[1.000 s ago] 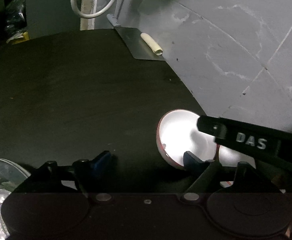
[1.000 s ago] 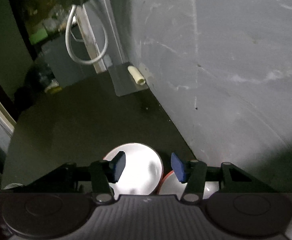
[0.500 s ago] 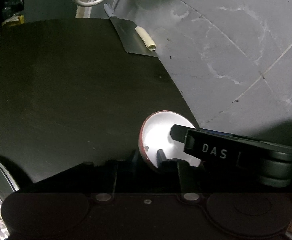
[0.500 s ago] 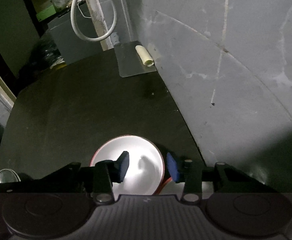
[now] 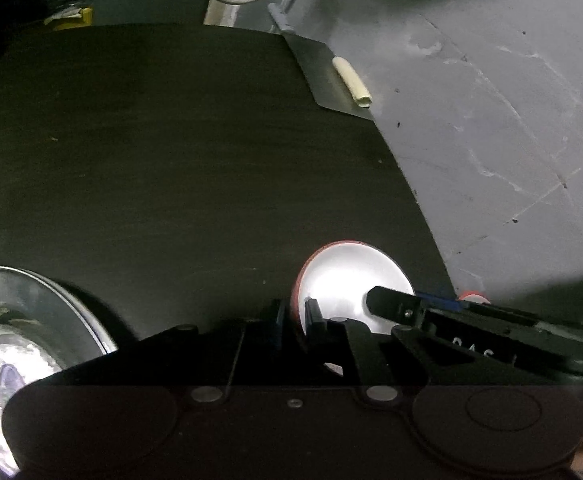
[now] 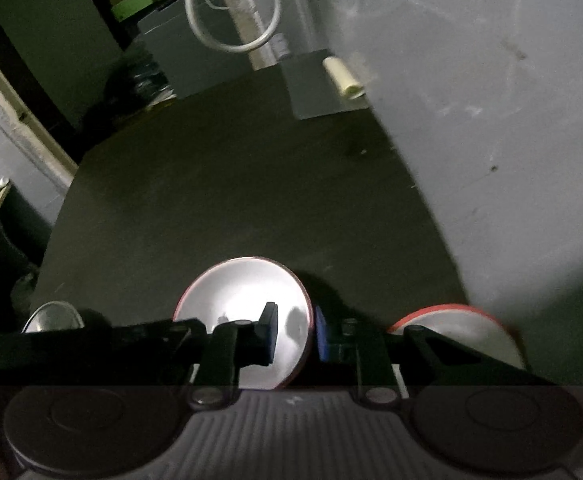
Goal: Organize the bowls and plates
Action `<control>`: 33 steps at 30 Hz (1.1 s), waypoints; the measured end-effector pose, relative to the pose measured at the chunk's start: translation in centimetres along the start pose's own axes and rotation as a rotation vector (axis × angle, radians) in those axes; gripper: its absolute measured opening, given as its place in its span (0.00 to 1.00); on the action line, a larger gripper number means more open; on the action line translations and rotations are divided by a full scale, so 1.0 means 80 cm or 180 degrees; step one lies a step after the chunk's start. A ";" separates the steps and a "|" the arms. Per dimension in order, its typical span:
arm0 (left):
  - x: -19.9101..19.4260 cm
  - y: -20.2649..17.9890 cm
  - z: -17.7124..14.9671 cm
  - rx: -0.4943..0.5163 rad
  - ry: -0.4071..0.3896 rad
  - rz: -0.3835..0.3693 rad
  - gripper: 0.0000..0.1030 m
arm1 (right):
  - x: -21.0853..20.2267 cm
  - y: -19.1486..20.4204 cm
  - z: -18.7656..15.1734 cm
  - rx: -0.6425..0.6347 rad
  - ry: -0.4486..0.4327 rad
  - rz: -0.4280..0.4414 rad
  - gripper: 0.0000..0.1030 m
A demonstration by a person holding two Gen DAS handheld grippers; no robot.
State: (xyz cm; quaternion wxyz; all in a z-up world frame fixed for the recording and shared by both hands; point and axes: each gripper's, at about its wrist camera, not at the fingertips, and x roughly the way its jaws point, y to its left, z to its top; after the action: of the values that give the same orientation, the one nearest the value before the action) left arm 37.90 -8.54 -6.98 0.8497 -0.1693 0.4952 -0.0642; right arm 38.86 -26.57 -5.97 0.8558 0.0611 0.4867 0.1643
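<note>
Closing: left gripper (image 5: 294, 320) and right gripper (image 6: 294, 336) have just pinched opposite rims of the red-rimmed bowl (image 5: 351, 280).
Meaning: bowl is likely ready to lift beside the second bowl (image 6: 463, 328).

place: storeroom or utility room | cues: bare grey wall (image 5: 491, 120); looped cable (image 6: 231, 20); clutter (image 6: 139, 80)

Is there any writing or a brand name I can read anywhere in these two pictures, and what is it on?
"DAS", partly cut off in shadow: white letters on the side of the right gripper, seen in the left wrist view.
No other writing is readable; the bowls and the table show none.
</note>
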 end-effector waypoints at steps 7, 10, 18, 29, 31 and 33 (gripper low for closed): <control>-0.010 0.011 -0.004 -0.0035 0.0020 0.0097 0.04 | 0.000 0.004 -0.008 0.0072 0.0062 0.0180 0.08; -0.026 0.015 -0.006 -0.0074 -0.0069 0.0040 0.04 | -0.008 0.009 -0.008 0.0063 0.0018 0.0210 0.08; -0.097 0.032 -0.014 -0.0164 -0.0212 -0.0107 0.04 | -0.063 0.037 -0.021 0.0067 -0.0136 0.0347 0.08; -0.193 0.079 -0.085 -0.0388 -0.0413 -0.0298 0.05 | -0.125 0.110 -0.075 -0.0084 -0.0134 0.0441 0.09; -0.207 0.094 -0.102 -0.0453 -0.0384 -0.0307 0.05 | -0.131 0.127 -0.090 -0.0144 -0.0072 0.0472 0.09; -0.219 0.109 -0.121 -0.0494 -0.0341 -0.0307 0.05 | -0.135 0.142 -0.106 -0.0194 -0.0008 0.0499 0.10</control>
State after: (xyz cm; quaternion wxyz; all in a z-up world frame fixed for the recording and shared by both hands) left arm 20.26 2.27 -0.10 0.8552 -0.2614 0.4438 -0.0573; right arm 24.01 -20.05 1.38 0.8424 0.0732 0.4741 0.2455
